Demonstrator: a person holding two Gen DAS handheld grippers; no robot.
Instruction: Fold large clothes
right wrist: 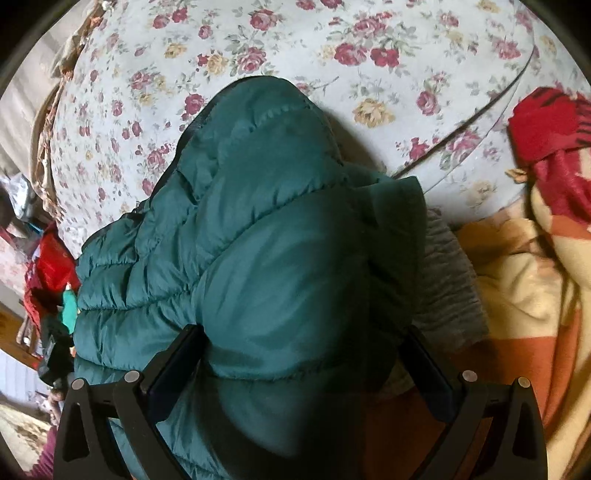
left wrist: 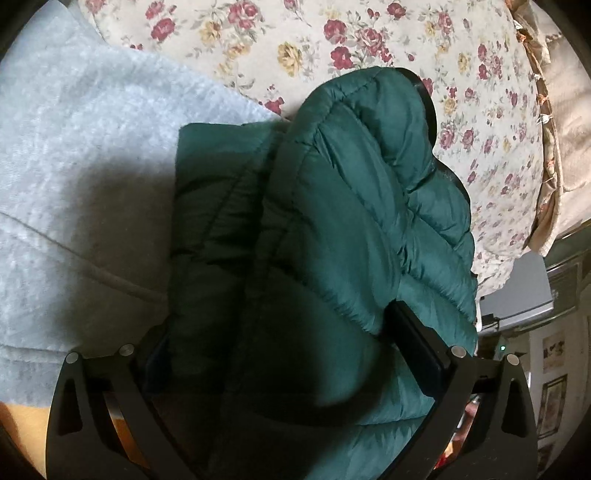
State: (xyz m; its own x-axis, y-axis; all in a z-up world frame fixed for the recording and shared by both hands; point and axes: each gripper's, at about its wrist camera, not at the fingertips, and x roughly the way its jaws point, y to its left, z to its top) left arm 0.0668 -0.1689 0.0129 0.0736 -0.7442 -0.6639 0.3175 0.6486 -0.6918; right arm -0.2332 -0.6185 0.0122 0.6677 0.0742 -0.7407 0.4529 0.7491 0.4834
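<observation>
Jacket (left wrist: 332, 221) quilted, slightly glossy; floral bedsheet (left wrist: 369, 44) matt cloth.

Bed (right wrist: 369, 44) covered with a floral sheet (left wrist: 369, 33), roses in red and yellow on a pale ground. A green quilted jacket (right wrist: 258, 240) lies bunched on the sheet. A grey garment (left wrist: 74, 147) lies on the bed beside the jacket, touching it. A red, cream and orange blanket (right wrist: 535, 258) lies at the bed's right side. A frilled trim (left wrist: 543, 147) runs along the sheet's edge.

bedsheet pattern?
Pale bedsheet printed with red and yellow roses; clearest in the right wrist view.
</observation>
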